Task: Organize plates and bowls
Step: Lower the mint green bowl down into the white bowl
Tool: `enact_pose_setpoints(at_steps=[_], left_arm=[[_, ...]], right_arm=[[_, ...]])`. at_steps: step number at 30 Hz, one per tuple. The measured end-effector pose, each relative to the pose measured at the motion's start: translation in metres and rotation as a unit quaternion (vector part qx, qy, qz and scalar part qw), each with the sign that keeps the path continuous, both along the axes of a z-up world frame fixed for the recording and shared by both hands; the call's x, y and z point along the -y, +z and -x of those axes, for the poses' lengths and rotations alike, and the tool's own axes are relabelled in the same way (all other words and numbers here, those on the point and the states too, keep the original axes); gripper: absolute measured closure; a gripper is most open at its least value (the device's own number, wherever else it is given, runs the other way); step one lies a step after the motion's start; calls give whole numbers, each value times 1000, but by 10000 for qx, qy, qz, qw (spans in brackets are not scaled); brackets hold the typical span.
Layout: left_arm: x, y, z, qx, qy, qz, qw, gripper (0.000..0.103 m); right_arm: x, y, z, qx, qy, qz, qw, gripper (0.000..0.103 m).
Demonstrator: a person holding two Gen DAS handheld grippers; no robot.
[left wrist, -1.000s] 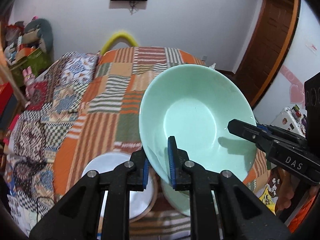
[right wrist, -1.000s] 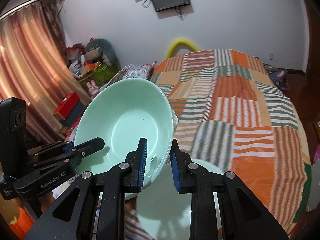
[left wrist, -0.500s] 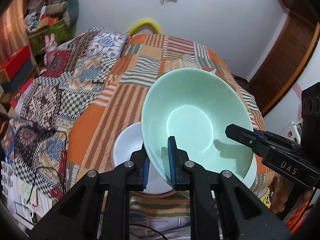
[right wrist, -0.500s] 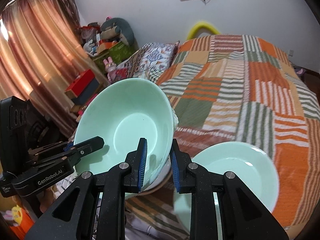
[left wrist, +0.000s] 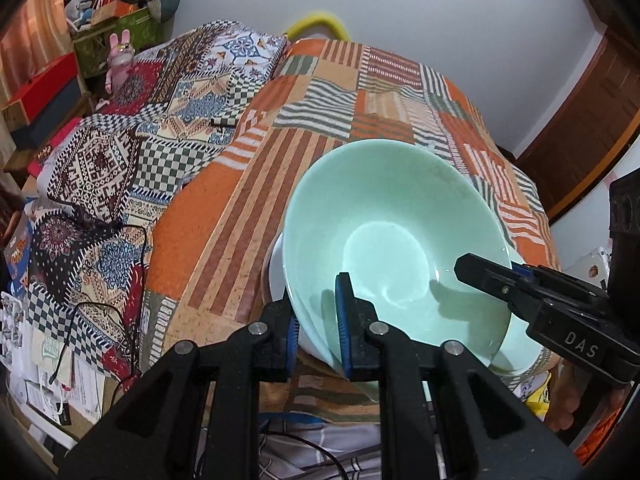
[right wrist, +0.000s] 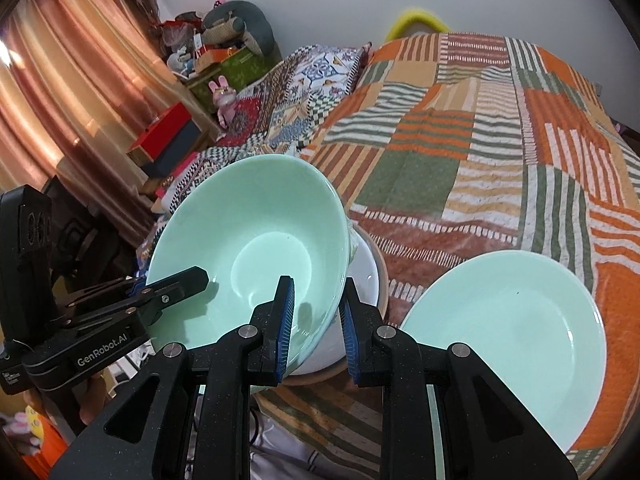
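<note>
Both grippers hold one mint green bowl (left wrist: 392, 236) by opposite sides of its rim. My left gripper (left wrist: 318, 332) is shut on the bowl's near rim. My right gripper (right wrist: 316, 320) is shut on the opposite rim of the same bowl (right wrist: 256, 248). The bowl hangs tilted just above a white bowl (right wrist: 366, 276) that sits on the bed's front edge; only its rim shows in the left wrist view (left wrist: 274, 268). A mint green plate (right wrist: 508, 328) lies on the bed to the right of the white bowl.
The bed is covered with an orange, green and white striped patchwork quilt (right wrist: 500, 128). A patterned blanket (left wrist: 120, 152) lies on its left side. Boxes and soft toys (right wrist: 216, 64) stand along the left wall by a curtain. Cables and papers (left wrist: 60, 344) lie at the lower left.
Both grippers have carried the mint bowl down and forward toward the white bowl, so it now hangs just over it. The grips on the rim have not changed.
</note>
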State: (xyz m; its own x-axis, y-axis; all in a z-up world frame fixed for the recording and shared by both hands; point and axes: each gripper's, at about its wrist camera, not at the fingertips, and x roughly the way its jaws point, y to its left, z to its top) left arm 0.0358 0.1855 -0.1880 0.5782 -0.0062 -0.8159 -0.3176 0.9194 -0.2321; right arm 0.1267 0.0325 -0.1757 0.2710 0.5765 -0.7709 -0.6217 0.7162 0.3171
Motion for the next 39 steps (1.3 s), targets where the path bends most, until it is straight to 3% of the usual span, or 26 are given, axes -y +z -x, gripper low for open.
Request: enact_pose_setpoints(at_steps=[25,39], left_arm=[[-4,-40,-19,-451,-9,-35,9990,87],[1,-46,-26,-559,-16,-210,9982,87]], right_arm=[[-10,-38,-8,-486,-52,343,9982,82],[-12,-37,-6,-241,-25,536,9983,80]])
